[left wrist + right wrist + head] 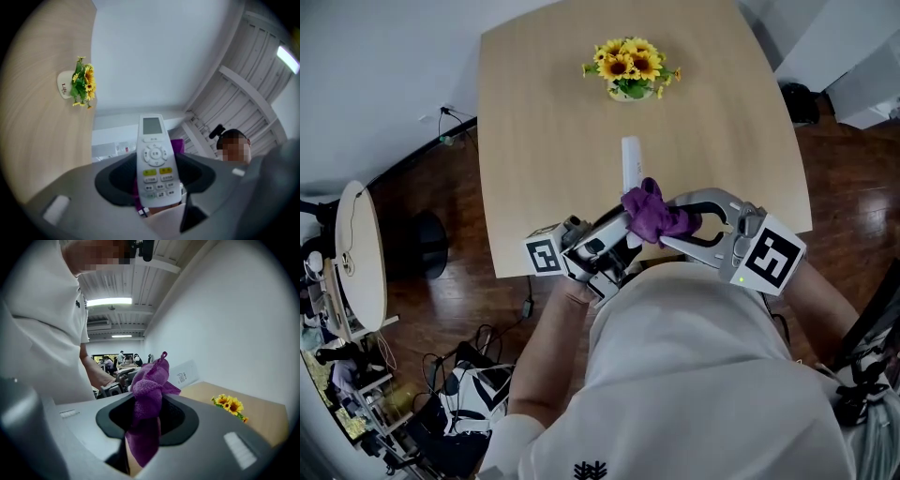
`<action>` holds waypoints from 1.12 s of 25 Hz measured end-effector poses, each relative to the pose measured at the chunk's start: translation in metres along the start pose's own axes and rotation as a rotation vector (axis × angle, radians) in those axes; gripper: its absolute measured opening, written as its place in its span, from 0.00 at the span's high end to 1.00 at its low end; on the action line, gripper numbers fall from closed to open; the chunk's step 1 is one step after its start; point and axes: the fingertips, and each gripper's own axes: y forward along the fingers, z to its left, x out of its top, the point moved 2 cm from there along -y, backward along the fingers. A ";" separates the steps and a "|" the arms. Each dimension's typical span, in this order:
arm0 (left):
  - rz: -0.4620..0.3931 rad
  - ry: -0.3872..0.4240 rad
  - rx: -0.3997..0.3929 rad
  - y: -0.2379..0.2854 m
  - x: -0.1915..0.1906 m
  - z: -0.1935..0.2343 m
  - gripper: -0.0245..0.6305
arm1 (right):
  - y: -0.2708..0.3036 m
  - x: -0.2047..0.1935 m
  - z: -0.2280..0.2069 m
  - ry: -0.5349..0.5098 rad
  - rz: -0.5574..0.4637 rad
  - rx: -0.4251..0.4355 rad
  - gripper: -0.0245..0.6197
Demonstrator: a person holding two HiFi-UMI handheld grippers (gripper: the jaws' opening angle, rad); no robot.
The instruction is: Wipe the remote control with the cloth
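Left gripper (157,176) jaws clamped on remote (153,138), right gripper (147,416) jaws pinching cloth (149,385), at bench (544,122) edge.
Keypad (156,157) visible in left gripper view only; pot (63,85) holds sunflowers (85,84).

White remote control (154,159): smooth, faintly glossy plastic with a dull grey screen and matt buttons. Purple cloth (147,394): soft, fuzzy pile like towelling, bunched into folds. The left gripper (155,174) and the right gripper (146,417) have pale grey matt plastic bodies with matt black linings round the jaws. The table (534,141) is light wood with fine straight grain and a satin top. The floor (478,300) is dark wood boards with a slight sheen. At the far end of the table, a small white pot (64,86) looks smooth. The person's white shirt (694,375) is plain matt cloth.
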 end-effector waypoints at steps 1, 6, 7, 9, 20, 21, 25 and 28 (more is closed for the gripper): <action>0.012 -0.001 -0.003 0.000 -0.003 -0.001 0.54 | -0.001 0.001 -0.005 0.019 -0.004 -0.018 0.77; 0.086 -0.003 -0.007 0.001 -0.020 -0.004 0.54 | -0.008 0.009 -0.029 0.060 -0.007 -0.089 0.77; 0.097 -0.002 -0.008 0.001 -0.022 -0.005 0.54 | -0.009 0.011 -0.034 0.061 -0.006 -0.100 0.77; 0.111 0.000 -0.010 0.001 -0.027 -0.007 0.54 | -0.012 0.012 -0.042 0.061 -0.005 -0.120 0.77; 0.147 0.008 0.016 -0.003 -0.038 -0.008 0.54 | -0.028 0.012 -0.090 0.032 0.000 -0.251 0.77; 0.148 0.013 0.030 -0.004 -0.038 -0.006 0.54 | -0.030 0.010 -0.094 0.036 0.004 -0.267 0.77; 0.171 0.062 0.134 -0.016 -0.037 0.011 0.54 | -0.038 -0.007 -0.104 0.073 0.028 -0.320 0.77; 0.196 0.101 0.214 -0.024 -0.037 0.027 0.54 | -0.046 -0.024 -0.105 0.100 0.055 -0.350 0.77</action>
